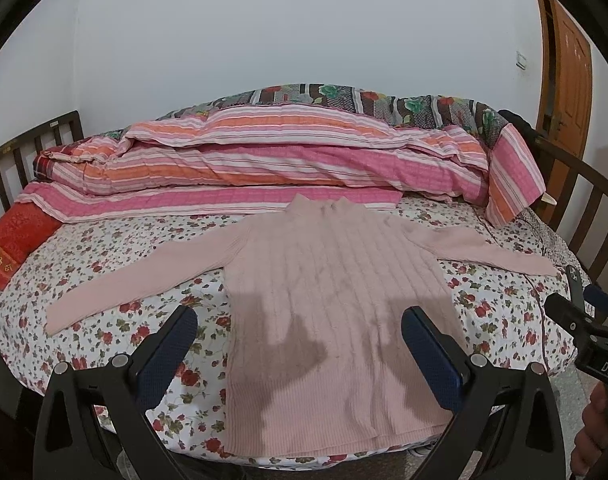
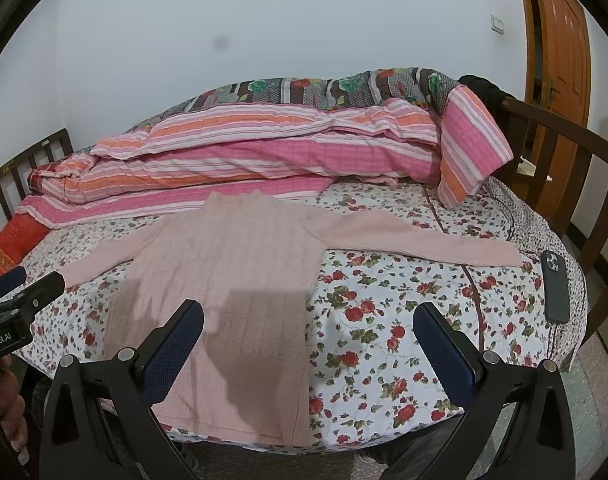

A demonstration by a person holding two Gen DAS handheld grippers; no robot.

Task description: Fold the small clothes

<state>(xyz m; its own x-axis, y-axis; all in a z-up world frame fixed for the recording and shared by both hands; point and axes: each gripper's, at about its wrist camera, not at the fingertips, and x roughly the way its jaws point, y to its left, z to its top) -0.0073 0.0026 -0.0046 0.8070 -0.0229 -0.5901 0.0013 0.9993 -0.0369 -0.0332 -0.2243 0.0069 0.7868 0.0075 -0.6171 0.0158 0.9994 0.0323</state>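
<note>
A pink ribbed sweater [image 1: 328, 300] lies flat on the floral bed sheet [image 1: 103, 264], collar far, hem near, both sleeves spread out to the sides. It also shows in the right wrist view [image 2: 223, 280]. My left gripper [image 1: 299, 316] is open and empty, held above the sweater's lower body. My right gripper [image 2: 308, 316] is open and empty, above the sweater's right hem edge and the sheet. The right gripper shows at the right edge of the left wrist view [image 1: 576, 316]; the left one shows at the left edge of the right wrist view [image 2: 19, 292].
A rolled pink and orange striped quilt [image 1: 287, 160] lies along the far side of the bed. A dark phone [image 2: 555, 286] lies on the sheet near the right sleeve cuff. A red cushion [image 1: 15, 240] sits far left. Wooden bed rails [image 2: 564, 152] and a door [image 2: 560, 40] stand at the right.
</note>
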